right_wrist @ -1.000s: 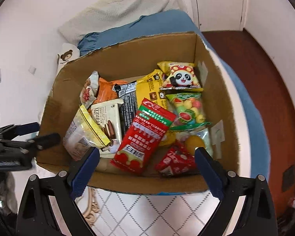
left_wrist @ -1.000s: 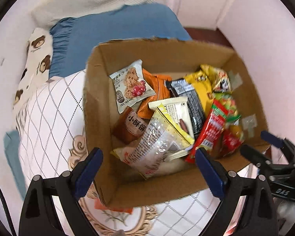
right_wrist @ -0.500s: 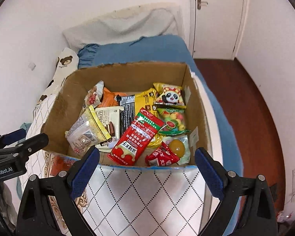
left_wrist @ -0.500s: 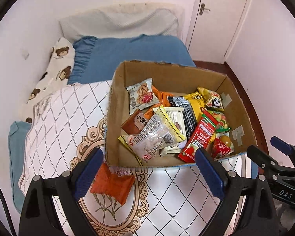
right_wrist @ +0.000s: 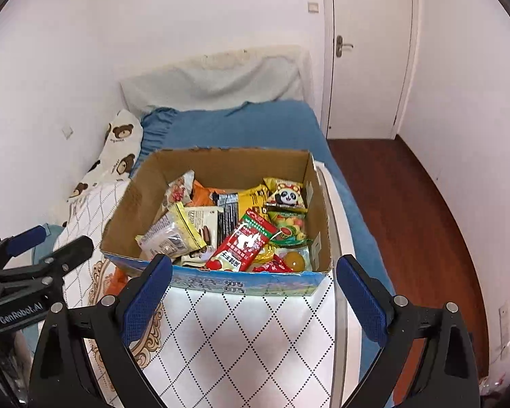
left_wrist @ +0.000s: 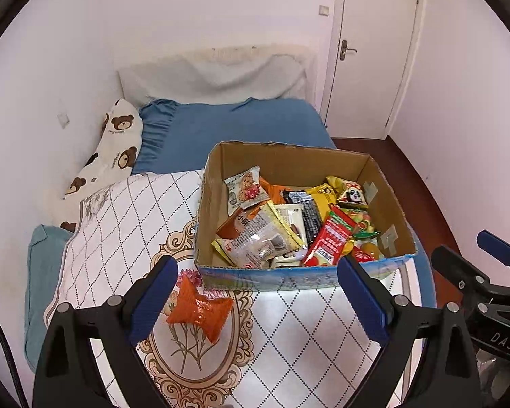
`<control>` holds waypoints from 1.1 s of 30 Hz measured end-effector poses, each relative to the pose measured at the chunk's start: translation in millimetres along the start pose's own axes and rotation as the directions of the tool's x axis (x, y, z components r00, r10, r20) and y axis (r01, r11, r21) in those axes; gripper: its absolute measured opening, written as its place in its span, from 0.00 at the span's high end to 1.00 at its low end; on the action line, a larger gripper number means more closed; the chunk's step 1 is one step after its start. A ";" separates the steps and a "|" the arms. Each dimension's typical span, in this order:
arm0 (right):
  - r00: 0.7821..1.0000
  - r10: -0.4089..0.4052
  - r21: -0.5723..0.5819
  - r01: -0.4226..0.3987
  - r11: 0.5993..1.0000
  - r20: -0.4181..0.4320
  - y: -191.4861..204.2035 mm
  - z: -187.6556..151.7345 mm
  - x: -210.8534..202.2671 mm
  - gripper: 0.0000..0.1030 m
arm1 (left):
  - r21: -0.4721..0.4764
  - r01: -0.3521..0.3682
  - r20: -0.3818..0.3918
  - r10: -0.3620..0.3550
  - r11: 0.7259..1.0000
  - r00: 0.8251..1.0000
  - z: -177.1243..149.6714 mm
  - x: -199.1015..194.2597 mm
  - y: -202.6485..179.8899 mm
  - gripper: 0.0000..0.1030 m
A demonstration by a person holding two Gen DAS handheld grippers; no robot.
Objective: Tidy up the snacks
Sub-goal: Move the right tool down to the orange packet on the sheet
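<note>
A cardboard box (left_wrist: 214,187) full of snack packets stands on a patterned white cloth on the bed; it also shows in the right wrist view (right_wrist: 125,204). A long red packet (left_wrist: 329,241) and a clear-and-yellow packet (left_wrist: 258,238) lie on top. An orange packet (left_wrist: 200,309) lies on the cloth outside the box, in front of its left corner; it is partly hidden in the right wrist view (right_wrist: 117,280). My left gripper (left_wrist: 256,301) is open and empty, above the cloth before the box. My right gripper (right_wrist: 251,297) is open and empty, before the box's front wall.
The patterned cloth (left_wrist: 306,340) covers the near bed. A blue sheet (left_wrist: 238,125), a bear-print pillow (left_wrist: 115,149) and a grey headboard cover (left_wrist: 214,78) lie behind the box. A white door (left_wrist: 374,51) and wooden floor (right_wrist: 408,204) are at the right.
Both grippers have pulled back and up from the box, still open. The box looks smaller, and the orange packet on the cloth has come into full view.
</note>
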State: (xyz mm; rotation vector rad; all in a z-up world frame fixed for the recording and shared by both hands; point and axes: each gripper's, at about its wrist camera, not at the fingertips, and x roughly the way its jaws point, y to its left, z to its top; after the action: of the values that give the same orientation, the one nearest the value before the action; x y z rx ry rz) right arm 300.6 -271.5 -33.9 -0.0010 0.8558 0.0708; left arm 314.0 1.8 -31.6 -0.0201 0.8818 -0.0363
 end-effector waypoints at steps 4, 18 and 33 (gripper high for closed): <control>1.000 0.007 0.010 -0.007 1.000 0.020 -0.2 -4.1 -17.5 0.04 | -0.016 0.007 0.011 -0.007 1.000 1.000 -5.5 -10.0 -1.9 0.07; 0.929 0.319 0.068 -0.312 0.948 -0.189 42.2 -57.7 52.6 0.43 | -0.137 -0.155 -0.216 0.123 0.978 0.969 -74.3 38.1 83.3 0.07; 0.856 0.324 -0.210 -0.431 0.877 -0.402 209.9 -86.6 186.7 0.33 | -0.052 -0.277 -0.462 0.223 0.959 0.859 -121.6 153.4 175.6 0.07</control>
State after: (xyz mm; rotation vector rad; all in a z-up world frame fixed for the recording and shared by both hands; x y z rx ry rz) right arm 344.1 -53.1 -225.8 -0.1271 1.1953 0.5922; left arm 321.6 170.8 -232.9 -0.0053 1.3492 0.2668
